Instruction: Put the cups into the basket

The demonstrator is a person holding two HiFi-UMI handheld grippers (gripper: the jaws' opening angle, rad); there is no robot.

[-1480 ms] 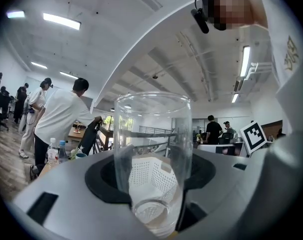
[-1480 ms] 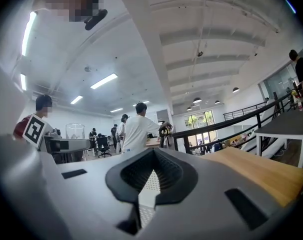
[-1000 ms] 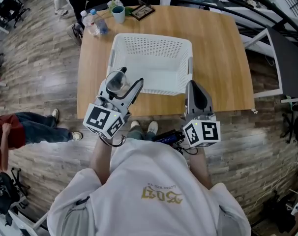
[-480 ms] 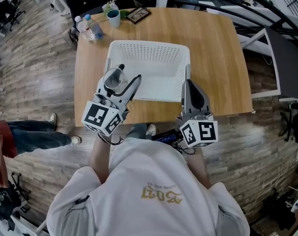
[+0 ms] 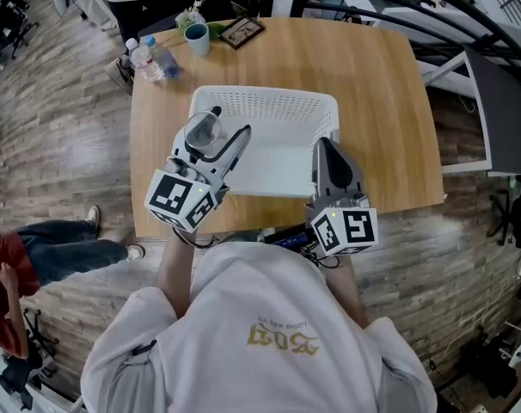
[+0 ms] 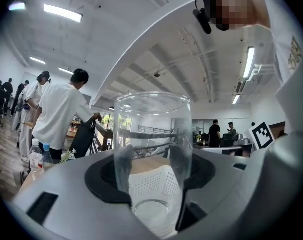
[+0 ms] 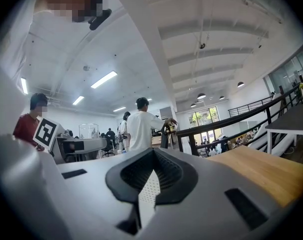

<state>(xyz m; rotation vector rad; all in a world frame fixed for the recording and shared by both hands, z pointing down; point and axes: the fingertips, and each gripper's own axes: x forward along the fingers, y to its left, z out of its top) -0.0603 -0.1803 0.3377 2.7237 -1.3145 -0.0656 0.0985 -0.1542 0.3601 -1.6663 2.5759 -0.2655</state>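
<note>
The left gripper [image 6: 152, 170] holds a clear glass cup [image 6: 151, 134] upright between widely spread jaws, their pads pressing on its lower walls. In the head view the cup sits over the left side of the white perforated basket [image 5: 269, 110], inside its near rim; how high it rides above the basket floor cannot be told. The right gripper [image 5: 323, 144] points level beside it at the basket's right side. Its jaws are drawn together to a thin slit with nothing between them. The basket stands on a wooden table [image 5: 376, 93] and looks empty, so this appears to be the carrying step for the first cup, close to the drop. The next move probably calls for lowering the glass until its base rests on the basket floor. The jaws should then ease apart gently, since a tall glass let go early or at a tilt could tip against the mesh wall. Compared with a second ago, both grippers have travelled forward. The cup, which then hung at the basket's near left corner, now shows further in over the basket, and the right gripper's tip has passed from the near rim to above the inside. The left gripper's hold on the glass looks unchanged, and the right gripper remains closed and empty.
</note>
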